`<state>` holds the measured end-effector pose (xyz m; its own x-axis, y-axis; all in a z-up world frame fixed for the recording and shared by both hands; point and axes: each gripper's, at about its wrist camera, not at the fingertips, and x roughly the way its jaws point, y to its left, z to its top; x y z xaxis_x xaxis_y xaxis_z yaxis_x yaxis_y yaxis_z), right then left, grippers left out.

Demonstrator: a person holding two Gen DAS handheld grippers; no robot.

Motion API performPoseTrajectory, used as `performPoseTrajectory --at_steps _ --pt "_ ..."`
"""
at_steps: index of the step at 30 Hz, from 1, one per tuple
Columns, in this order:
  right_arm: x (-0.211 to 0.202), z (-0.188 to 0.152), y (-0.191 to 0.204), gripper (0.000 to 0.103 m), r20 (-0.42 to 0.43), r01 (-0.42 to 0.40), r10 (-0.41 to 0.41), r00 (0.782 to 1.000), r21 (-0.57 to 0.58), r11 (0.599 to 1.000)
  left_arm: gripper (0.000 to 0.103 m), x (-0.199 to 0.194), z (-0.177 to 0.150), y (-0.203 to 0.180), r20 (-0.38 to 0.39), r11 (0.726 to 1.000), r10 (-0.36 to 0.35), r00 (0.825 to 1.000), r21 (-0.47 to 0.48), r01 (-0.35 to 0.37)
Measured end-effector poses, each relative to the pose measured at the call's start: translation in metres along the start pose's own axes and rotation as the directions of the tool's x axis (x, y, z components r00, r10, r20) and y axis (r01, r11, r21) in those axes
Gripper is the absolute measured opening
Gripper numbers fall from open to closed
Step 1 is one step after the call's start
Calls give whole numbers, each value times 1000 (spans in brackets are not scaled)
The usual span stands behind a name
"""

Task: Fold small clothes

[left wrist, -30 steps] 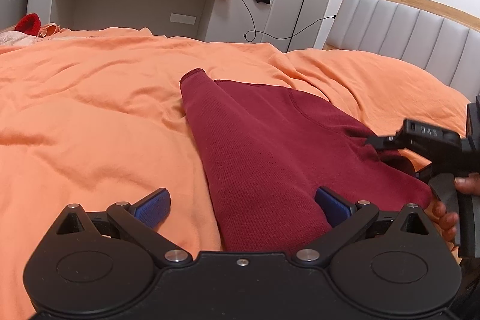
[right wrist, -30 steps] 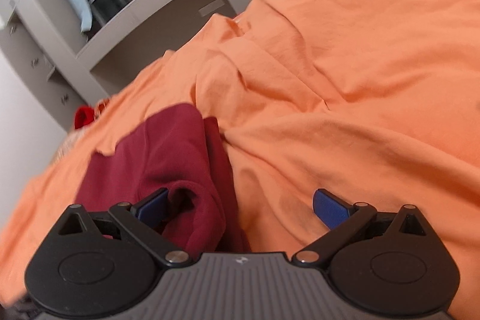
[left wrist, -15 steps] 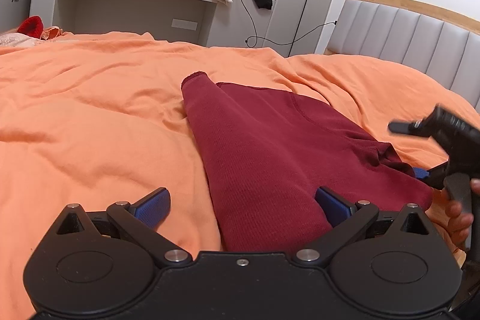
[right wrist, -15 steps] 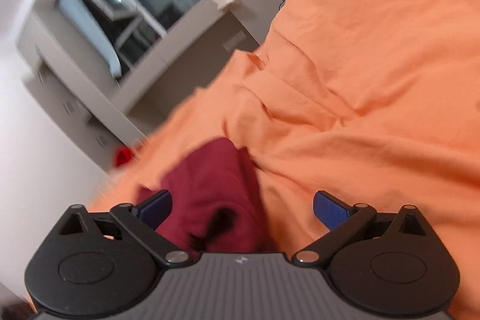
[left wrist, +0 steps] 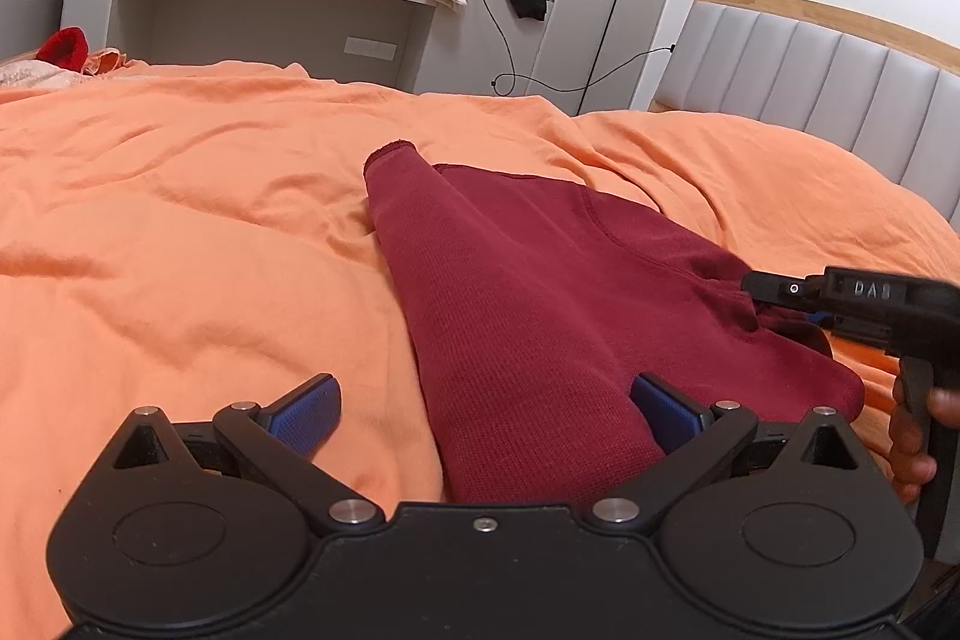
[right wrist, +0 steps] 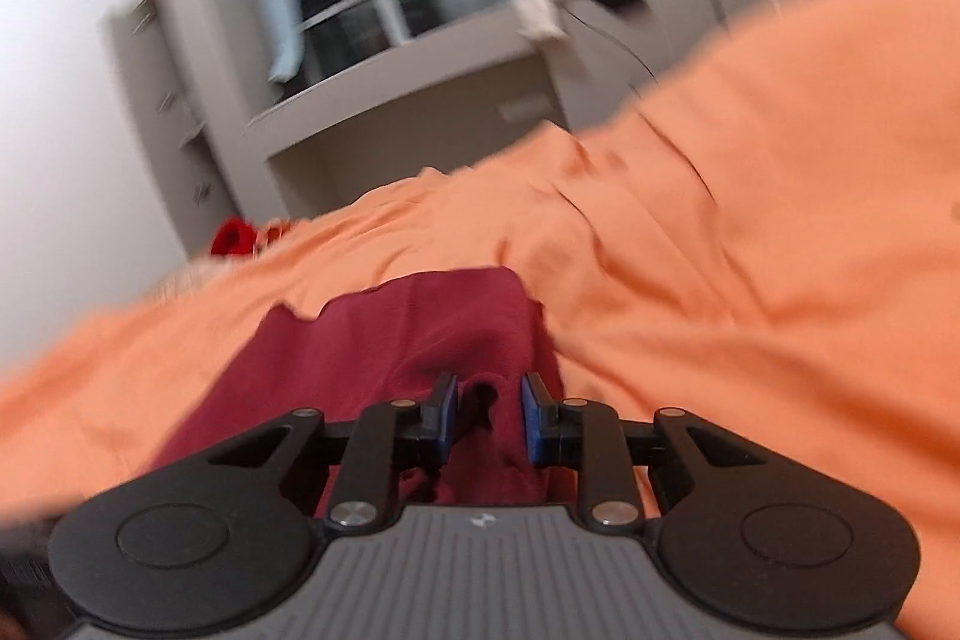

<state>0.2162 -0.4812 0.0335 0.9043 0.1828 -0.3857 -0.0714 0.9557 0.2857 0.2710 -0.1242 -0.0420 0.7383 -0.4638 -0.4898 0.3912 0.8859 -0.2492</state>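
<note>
A rumpled orange bedsheet carries a dark red knitted garment. The left gripper gapes wide over its near edge. The right gripper has just been closing, pinching a fold of it.

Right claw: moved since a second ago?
Yes. In the left wrist view the right claw now pinches the dark red knit garment's right edge, its jaws just closed on it; the grey padded headboard stays fixed.

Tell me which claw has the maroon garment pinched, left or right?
The right claw: its blue pads have just been closing onto a bunched edge of the maroon garment. The left claw stands wide open, gripping nothing.
</note>
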Motion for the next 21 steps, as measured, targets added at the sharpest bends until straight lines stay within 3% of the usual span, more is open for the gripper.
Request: performPoseTrajectory --at_steps 4,7,10,16,21 --pt "-6 -9 35 27 35 -1 9 999 -227 974 103 0 0 0 0 1000 -1 1000 -1 1" --pt "-6 -10 40 27 2 -52 54 999 -203 978 103 0 0 0 0 1000 -1 1000 -1 1" --pt "-8 -9 38 30 0 -42 43 999 -197 979 103 0 0 0 0 1000 -2 1000 -2 2" --pt "-3 1 4 54 -55 -2 1 998 -20 1000 103 0 0 0 1 1000 -2 1000 -3 2" --pt "3 6 -40 78 -83 -77 101 991 252 965 103 0 0 1 0 1000 -1 1000 -3 1"
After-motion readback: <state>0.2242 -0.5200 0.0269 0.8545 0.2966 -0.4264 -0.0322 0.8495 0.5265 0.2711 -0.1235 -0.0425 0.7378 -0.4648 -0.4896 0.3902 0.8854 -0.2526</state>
